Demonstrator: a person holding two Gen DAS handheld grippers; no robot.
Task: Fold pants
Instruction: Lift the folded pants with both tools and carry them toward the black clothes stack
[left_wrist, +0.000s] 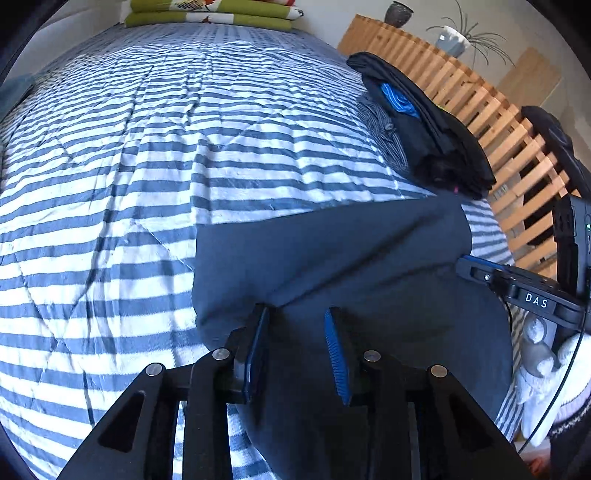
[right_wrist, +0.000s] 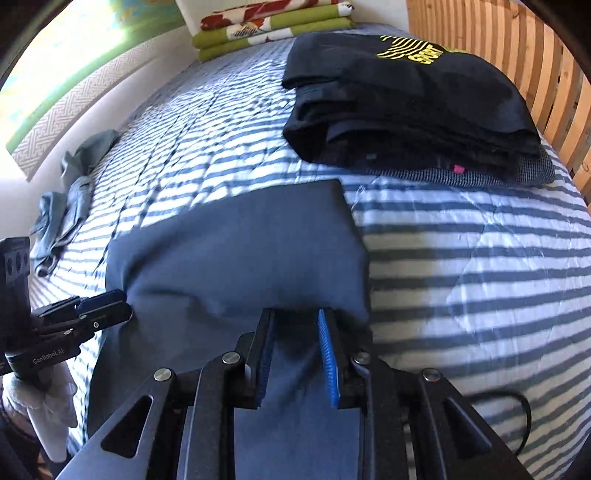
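Note:
The dark blue pants (left_wrist: 351, 251) lie folded into a rough rectangle on the striped bed cover (left_wrist: 147, 147). My left gripper (left_wrist: 297, 314) is at their near edge with cloth between its blue pads, and a crease runs from its fingertip to the far right corner. In the right wrist view the pants (right_wrist: 240, 243) spread ahead of my right gripper (right_wrist: 295, 314), whose narrow gap is filled with bunched fabric at the near right corner. Each gripper shows in the other's view, the right gripper (left_wrist: 476, 267) and the left gripper (right_wrist: 118, 306), both at the pants' edge.
A stack of folded dark clothes (right_wrist: 406, 99) sits just beyond the pants, by the wooden slatted frame (right_wrist: 535, 66). Folded green blankets (right_wrist: 269, 29) lie at the head of the bed. A crumpled grey-green garment (right_wrist: 70, 206) is by the wall. White-gloved hands (left_wrist: 543, 354) hold the grippers.

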